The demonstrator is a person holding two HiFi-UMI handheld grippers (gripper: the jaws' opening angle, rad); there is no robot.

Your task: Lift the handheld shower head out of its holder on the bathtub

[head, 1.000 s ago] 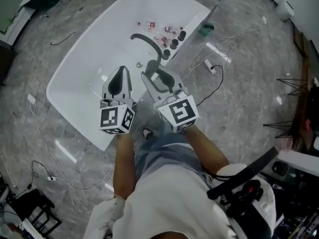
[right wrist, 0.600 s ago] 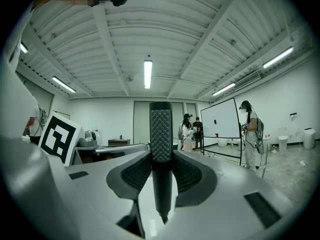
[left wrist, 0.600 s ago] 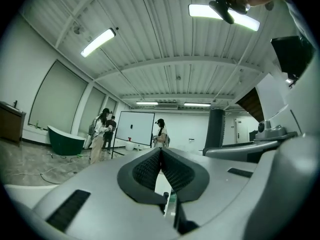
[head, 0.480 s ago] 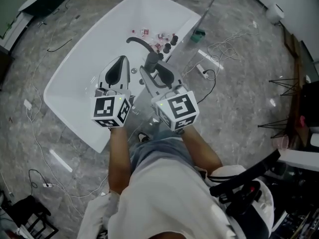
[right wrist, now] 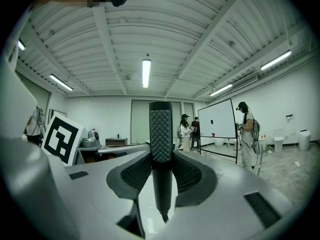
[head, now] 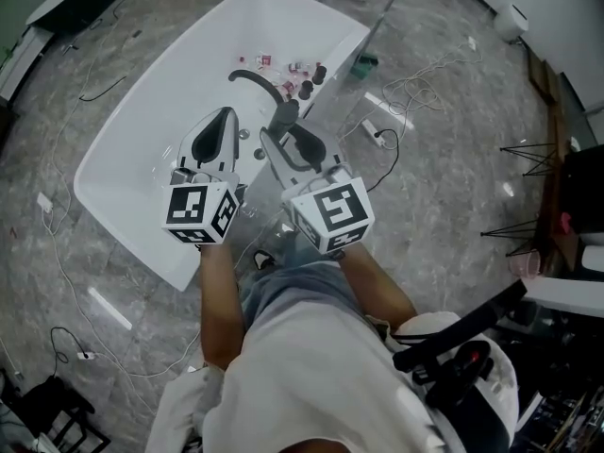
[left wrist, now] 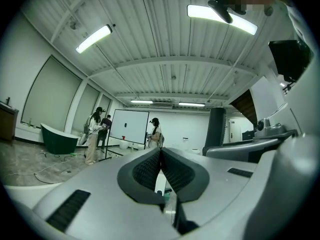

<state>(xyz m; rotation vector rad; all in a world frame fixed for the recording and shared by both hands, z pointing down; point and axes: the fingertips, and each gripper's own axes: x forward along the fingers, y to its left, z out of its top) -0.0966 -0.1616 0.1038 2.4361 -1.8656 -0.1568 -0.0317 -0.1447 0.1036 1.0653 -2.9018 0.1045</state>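
My right gripper (head: 289, 138) is shut on the handheld shower head (head: 283, 114), a dark grey wand raised over the right rim of the white bathtub (head: 132, 130). In the right gripper view the shower head (right wrist: 160, 134) stands upright between the pads of that gripper (right wrist: 161, 173), its dotted face toward the camera. The left gripper (head: 218, 125) hovers beside it over the tub, jaws shut on nothing; its pads (left wrist: 148, 170) meet in the left gripper view. A black curved spout (head: 253, 78) and black knobs (head: 309, 83) sit on the tub's rim beyond.
Small bottles (head: 281, 64) lie on the tub's far rim. Cables and a power strip (head: 372, 132) trail over the marble floor to the right. Several people stand by a whiteboard (left wrist: 129, 126) far across the room, near a green tub (left wrist: 58, 138).
Both grippers have risen side by side, the right one carrying the shower head up with it. The tub now looks farther below them.
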